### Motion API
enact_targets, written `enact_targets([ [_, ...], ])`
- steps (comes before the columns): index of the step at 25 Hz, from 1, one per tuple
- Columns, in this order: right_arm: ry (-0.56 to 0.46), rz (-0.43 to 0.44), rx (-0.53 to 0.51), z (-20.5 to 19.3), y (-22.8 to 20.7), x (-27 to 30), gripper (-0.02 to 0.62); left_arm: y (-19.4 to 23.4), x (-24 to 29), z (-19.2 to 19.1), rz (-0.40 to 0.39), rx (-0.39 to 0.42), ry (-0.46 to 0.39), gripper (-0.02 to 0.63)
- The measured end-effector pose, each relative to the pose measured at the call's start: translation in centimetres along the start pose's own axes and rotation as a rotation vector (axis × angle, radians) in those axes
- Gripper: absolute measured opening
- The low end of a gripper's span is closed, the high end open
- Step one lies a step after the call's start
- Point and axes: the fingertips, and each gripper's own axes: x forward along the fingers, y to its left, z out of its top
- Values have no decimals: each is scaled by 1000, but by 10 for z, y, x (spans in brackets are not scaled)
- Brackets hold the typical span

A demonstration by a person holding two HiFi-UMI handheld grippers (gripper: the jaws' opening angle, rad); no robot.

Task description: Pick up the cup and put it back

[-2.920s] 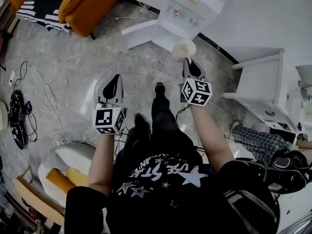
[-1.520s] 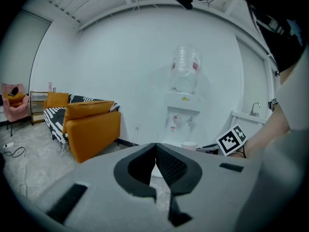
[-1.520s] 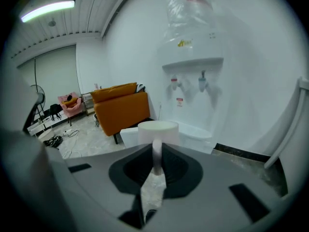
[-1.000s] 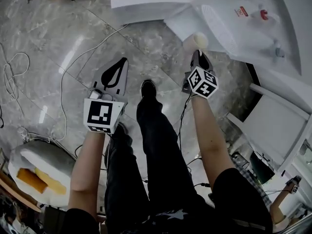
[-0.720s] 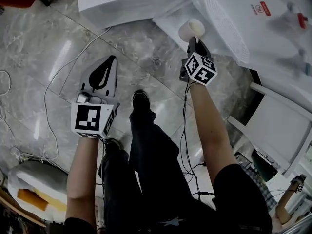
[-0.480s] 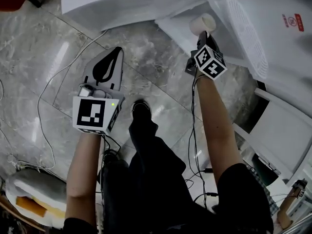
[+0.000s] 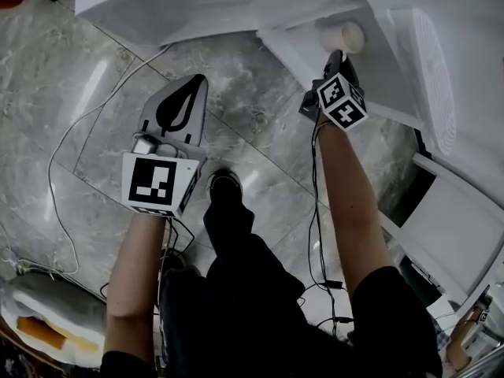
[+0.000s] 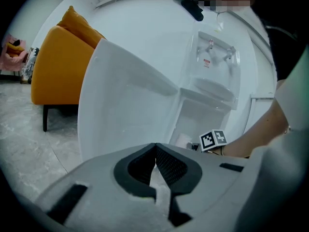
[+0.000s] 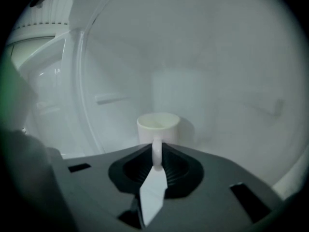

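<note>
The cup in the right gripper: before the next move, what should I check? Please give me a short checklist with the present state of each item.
1. Grip: the right gripper is closed on the handle of the cup: ok.
2. Pose: the cup is upright, with its opening up: ok.
3. Place: the cup is inside the white compartment: ok.
4. Support: the cup's base rests on the compartment floor: cannot tell, because the gripper hides it.
5. Other hand: the left gripper is shut, empty and away from the cup: ok.
</note>
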Motion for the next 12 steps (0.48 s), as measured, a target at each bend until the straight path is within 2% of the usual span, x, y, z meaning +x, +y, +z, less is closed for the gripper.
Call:
enact_targets([
  [3, 31, -12, 2, -10, 2, -3, 57, -4, -8, -3, -8, 7, 12, 9],
  [4, 49, -11, 18, -13, 2, -4, 97, -4, -12, -3, -7, 9, 20, 9],
  [5, 71, -14, 44, -16, 2, -6, 190, -4, -16, -2, -5, 12, 29, 9],
  [6, 92, -24, 73, -18, 2, -11, 242, -4, -21, 0, -1, 13, 37, 9],
  [9, 123, -44, 146, -8, 7, -40, 243, -6, -41, 19, 18, 10, 51, 9],
  [12, 140, -22, 149, 13, 24, -83, 244, -18, -68, 54, 25, 10, 49, 9],
])
